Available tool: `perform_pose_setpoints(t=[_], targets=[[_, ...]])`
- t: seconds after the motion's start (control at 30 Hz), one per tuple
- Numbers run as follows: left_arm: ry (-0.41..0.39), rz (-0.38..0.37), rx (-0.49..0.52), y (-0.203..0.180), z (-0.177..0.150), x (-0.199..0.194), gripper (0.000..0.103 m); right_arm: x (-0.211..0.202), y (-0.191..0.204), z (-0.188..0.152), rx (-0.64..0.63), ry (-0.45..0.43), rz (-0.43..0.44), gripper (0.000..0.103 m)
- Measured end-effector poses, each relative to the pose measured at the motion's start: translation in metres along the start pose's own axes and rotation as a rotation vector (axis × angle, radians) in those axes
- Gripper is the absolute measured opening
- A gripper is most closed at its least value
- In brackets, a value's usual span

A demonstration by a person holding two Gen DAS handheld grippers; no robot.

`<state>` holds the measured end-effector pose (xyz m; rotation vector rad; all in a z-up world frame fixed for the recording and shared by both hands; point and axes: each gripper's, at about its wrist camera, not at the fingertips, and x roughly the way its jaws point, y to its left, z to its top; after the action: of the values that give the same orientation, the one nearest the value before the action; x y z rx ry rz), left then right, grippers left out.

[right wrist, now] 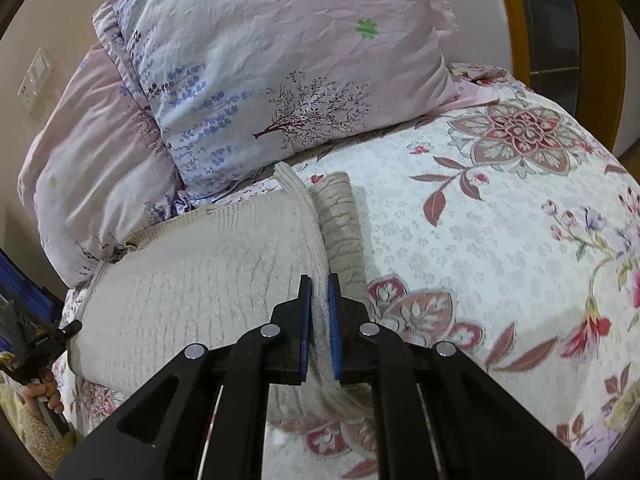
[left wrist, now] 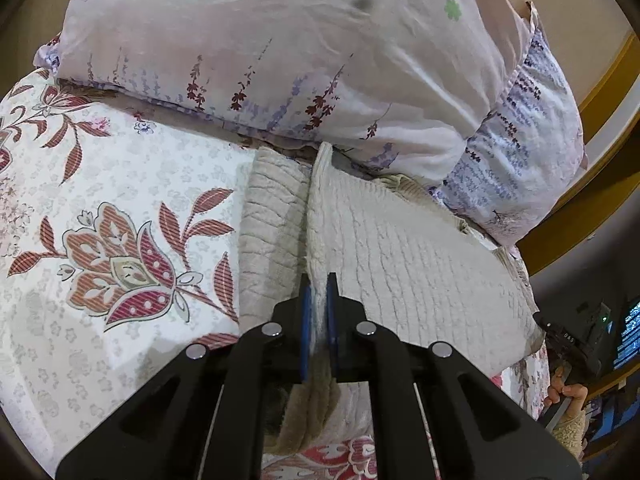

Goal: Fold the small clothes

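Observation:
A beige knitted garment point(left wrist: 400, 248) lies on the flowered bedspread point(left wrist: 100, 220), stretched between the two grippers. My left gripper point(left wrist: 319, 280) is shut on its raised edge, with a folded strip lying to the left. In the right wrist view the same garment point(right wrist: 192, 280) spreads to the left, and my right gripper point(right wrist: 319, 282) is shut on its other raised edge. Each gripper shows at the far end of the garment in the other's view: the right one point(left wrist: 560, 332), the left one point(right wrist: 48, 336).
Two pale floral pillows point(left wrist: 280, 60) lie just behind the garment, also in the right wrist view point(right wrist: 260, 80). The bedspread point(right wrist: 500, 220) extends to the right. A wooden frame point(left wrist: 600, 120) and a wall stand beyond the bed.

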<state>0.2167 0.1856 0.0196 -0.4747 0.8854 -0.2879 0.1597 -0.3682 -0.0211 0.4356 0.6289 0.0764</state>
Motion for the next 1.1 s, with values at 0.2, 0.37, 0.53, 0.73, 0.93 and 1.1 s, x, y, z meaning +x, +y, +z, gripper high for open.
perform_pose_setpoints(t=[0.2,0.37,0.53,0.73,0.93,1.1], targets=[[0.023,0.024,0.006,0.007,-0.005,0.005,0.006,0.013,-0.005,-0.008,-0.024,0.031,-0.100,0.008],[0.024,0.062,0.022,0.003,-0.007,0.015,0.007,0.028,-0.006,-0.009,-0.026,0.054,-0.155,0.009],[0.002,0.081,0.051,-0.005,-0.005,0.009,0.024,0.020,0.004,-0.008,-0.060,0.034,-0.203,0.026],[-0.152,0.127,0.135,-0.031,-0.005,-0.018,0.052,0.000,0.043,-0.002,-0.179,-0.081,-0.170,0.045],[-0.125,0.084,0.224,-0.061,-0.014,-0.004,0.060,0.024,0.092,-0.008,-0.309,-0.025,-0.077,0.045],[-0.041,0.098,0.235,-0.063,-0.022,0.021,0.061,0.048,0.113,-0.014,-0.384,0.029,-0.068,0.045]])
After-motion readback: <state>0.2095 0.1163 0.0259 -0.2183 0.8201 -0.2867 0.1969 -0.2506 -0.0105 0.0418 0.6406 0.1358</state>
